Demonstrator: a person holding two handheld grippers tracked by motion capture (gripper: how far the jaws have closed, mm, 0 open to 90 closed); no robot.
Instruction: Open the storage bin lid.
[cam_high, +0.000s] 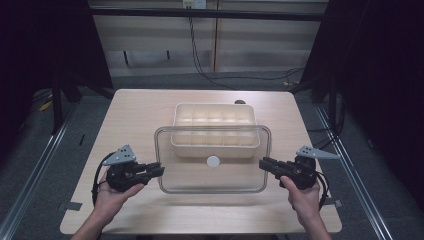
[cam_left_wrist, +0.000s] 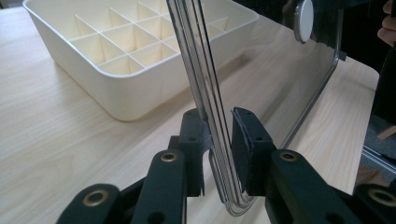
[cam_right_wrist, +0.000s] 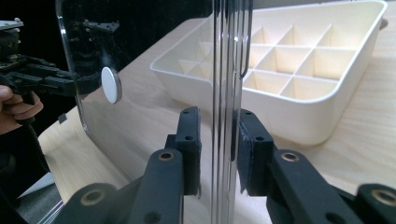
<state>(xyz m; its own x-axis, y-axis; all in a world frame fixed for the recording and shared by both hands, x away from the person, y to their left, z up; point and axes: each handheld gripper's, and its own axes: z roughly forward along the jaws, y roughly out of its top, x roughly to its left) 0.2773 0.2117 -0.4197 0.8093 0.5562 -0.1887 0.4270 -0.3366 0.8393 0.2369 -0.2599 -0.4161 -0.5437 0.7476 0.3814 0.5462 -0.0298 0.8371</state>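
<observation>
Clear lid (cam_high: 215, 172) pinched by left tongs (cam_high: 159, 170) and right tongs (cam_high: 263, 164) at opposite edges, partly covering cream divided tray (cam_high: 216, 150) on counter (cam_high: 135, 110); lid edges faint.

Showing pale, light-grained wood across the table (cam_high: 130, 115). Sitting on that table, glowing cream-white, a divided tray (cam_high: 216, 131) with a grid pattern of square cells. Hovering over the table's near half, a clear, colourless lid (cam_high: 212, 175) with a darker see-through rim and a small white round knob (cam_high: 213, 161). Flanking the lid, two matte black grippers, left (cam_high: 155, 171) and right (cam_high: 266, 164), each wearing a grey three-cornered plate and brass-coloured rivets. Lying beyond the table, grey floor and beige wall panels crossed by black cable.
</observation>
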